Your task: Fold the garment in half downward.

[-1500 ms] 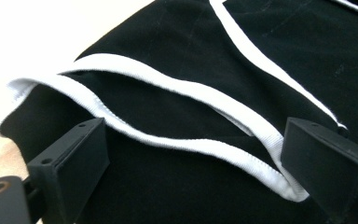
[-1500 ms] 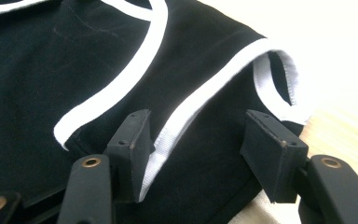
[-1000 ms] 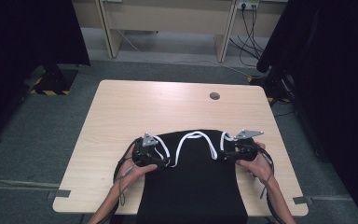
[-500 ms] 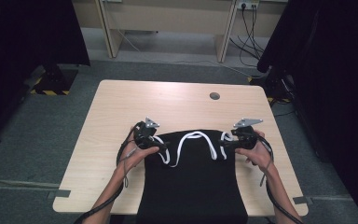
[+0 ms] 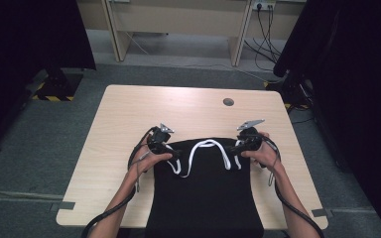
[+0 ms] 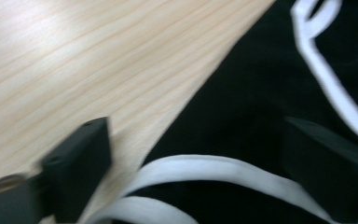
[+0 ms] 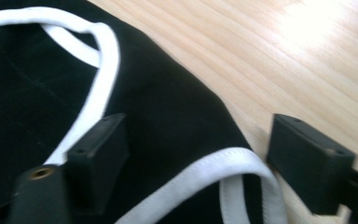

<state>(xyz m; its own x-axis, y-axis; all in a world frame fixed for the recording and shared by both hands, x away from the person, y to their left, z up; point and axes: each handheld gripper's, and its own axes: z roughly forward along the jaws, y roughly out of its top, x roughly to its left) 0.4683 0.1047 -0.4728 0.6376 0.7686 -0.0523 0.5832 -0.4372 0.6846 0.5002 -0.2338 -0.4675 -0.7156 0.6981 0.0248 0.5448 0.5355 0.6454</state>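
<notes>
Since a second ago both hands have slid forward across the tabletop (image 5: pixel 129 114), away from the person, and the black garment's top edge has gone with them, so more of the cloth lies on the wood.

The left claw (image 5: pixel 174 152) sits at the garment's far left corner. Its jaws have just been closing yet stand released: in the left gripper view one jaw is over bare wood and the other over black cloth, with a white-trimmed strap (image 6: pixel 205 169) lying between them, and neither pad presses on it. The left hand (image 5: pixel 151 157) grips the tool from behind, its cable trailing back along the forearm.

The right claw (image 5: pixel 231 148) sits at the garment's far right corner, pointing inward. Its jaws have also just been closing and are likewise released: in the right gripper view one jaw hangs above the cloth beside a white band, the other above the wood, and the white-edged corner loop (image 7: pixel 235 163) curves between them without being pinched. The right hand (image 5: pixel 262 153) holds the tool at the cloth's right edge.

The black garment (image 5: pixel 206 198) lies flat on the near middle of the tabletop, its lower end hanging over the near edge. Its white straps (image 5: pixel 206 145) arch between the two claws. A round cable hole (image 5: pixel 228 101) lies well apart, toward the far edge.
</notes>
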